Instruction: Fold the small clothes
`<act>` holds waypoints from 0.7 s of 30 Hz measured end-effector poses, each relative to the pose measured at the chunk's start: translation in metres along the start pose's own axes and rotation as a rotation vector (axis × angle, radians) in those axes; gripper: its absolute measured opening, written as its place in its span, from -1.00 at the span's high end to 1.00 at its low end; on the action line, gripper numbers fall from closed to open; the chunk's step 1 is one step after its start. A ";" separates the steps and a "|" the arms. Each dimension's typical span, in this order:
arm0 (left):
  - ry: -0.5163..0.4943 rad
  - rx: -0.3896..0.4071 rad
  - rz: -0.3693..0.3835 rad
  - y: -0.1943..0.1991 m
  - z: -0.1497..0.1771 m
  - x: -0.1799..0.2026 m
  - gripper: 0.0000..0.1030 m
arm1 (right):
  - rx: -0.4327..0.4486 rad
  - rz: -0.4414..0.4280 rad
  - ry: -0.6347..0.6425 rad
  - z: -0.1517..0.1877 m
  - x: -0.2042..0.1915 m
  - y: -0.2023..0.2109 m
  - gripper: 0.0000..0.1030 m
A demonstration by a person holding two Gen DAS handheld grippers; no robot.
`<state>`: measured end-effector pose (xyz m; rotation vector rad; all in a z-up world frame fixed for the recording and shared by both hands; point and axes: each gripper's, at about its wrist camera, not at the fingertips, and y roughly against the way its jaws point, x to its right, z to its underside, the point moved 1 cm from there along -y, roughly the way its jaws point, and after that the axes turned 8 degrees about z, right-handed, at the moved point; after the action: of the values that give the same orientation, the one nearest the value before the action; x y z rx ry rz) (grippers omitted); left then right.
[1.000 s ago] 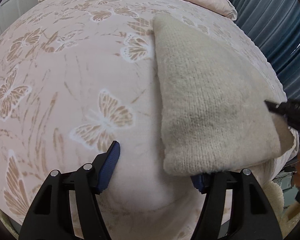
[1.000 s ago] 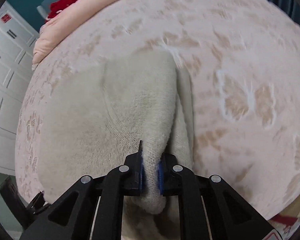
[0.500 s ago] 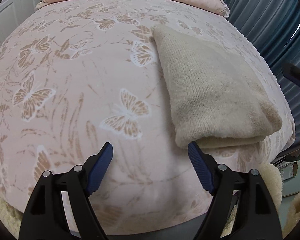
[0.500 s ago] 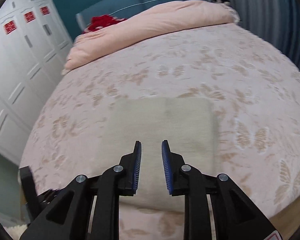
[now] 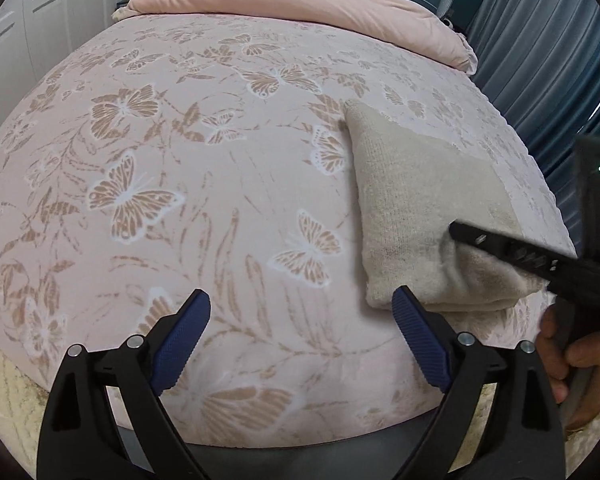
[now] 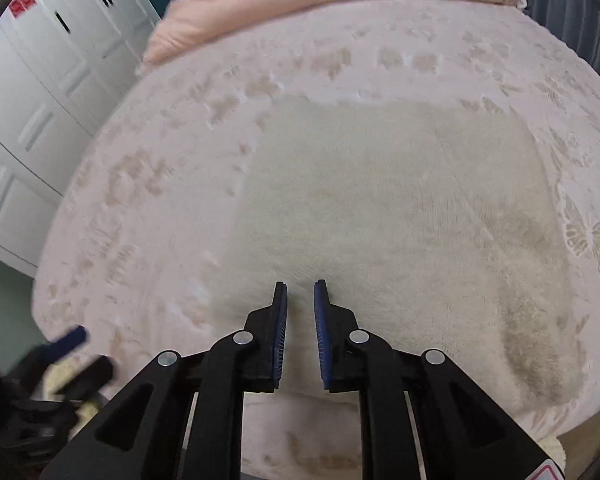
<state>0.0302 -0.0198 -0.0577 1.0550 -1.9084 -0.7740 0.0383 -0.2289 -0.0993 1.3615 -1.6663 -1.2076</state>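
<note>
**Both claws clear of cloth**

Folded beige knitted garment (image 6: 388, 216) lies flat on the pink butterfly-print bed (image 5: 180, 200), near its front edge. Left claw (image 5: 300, 332) spread, opening, nothing between. Right claw (image 6: 300, 308) closing above garment, narrow gap, pinching nothing.

open bedspread (image 5: 220, 208) beside folded cloth (image 5: 420, 208)

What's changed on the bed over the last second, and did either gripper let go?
The right gripper let go of the beige knit garment, which dropped into a flat fold; its jaws are closing again with nothing between them. The left gripper backed off, its jaws opening, empty. The butterfly bedspread and pink duvet stayed put.
</note>
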 end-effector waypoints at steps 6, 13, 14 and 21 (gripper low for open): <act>-0.071 0.025 0.038 -0.004 -0.012 0.039 -0.78 | 0.154 -0.003 -0.127 -0.001 0.044 0.051 0.86; -0.133 -0.008 0.090 -0.039 -0.023 0.089 -0.78 | 0.039 0.060 -0.299 0.038 0.140 0.002 1.00; -0.140 -0.013 0.094 -0.043 -0.023 0.095 -0.78 | 0.040 0.041 -0.311 0.032 0.141 0.016 1.00; -0.188 -0.064 0.072 -0.064 -0.019 0.120 -0.78 | 0.027 0.165 -0.234 0.017 0.142 -0.007 0.65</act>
<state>0.0321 -0.1571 -0.0575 0.8966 -2.0528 -0.9136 -0.0086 -0.3628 -0.1207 1.1065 -1.9221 -1.2895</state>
